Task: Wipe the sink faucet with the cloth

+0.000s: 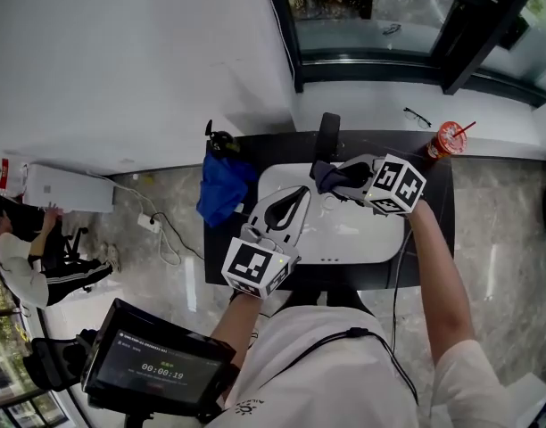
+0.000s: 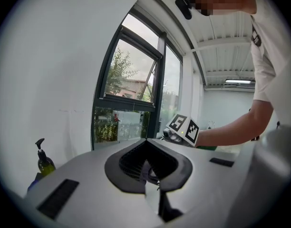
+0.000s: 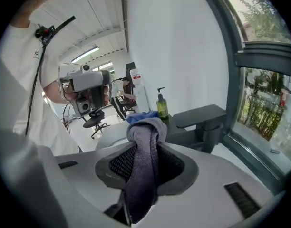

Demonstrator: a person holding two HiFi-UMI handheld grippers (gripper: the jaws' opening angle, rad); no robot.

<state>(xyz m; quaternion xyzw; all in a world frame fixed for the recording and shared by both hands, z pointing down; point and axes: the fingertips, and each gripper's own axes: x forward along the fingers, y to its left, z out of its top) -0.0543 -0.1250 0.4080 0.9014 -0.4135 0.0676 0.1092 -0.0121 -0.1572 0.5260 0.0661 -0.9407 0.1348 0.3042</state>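
Observation:
A black faucet (image 1: 327,136) stands at the back rim of the white sink (image 1: 380,243); in the right gripper view the faucet (image 3: 202,121) is just beyond the jaws, to the right. My right gripper (image 1: 326,176) is shut on a dark grey cloth (image 1: 334,179), a little in front of the faucet's base. The cloth (image 3: 144,160) is bunched between the jaws of the right gripper (image 3: 146,129) and hangs down from them. My left gripper (image 1: 301,193) hovers over the basin's left half with its jaw tips together and nothing between them; from its own view the left gripper (image 2: 146,142) faces the window.
A blue cloth (image 1: 221,185) lies on the black counter (image 1: 438,194) left of the sink, with a dark soap bottle (image 1: 218,139) behind it. A red cup with a straw (image 1: 447,138) stands at the counter's far right. Glasses (image 1: 417,116) lie on the window sill.

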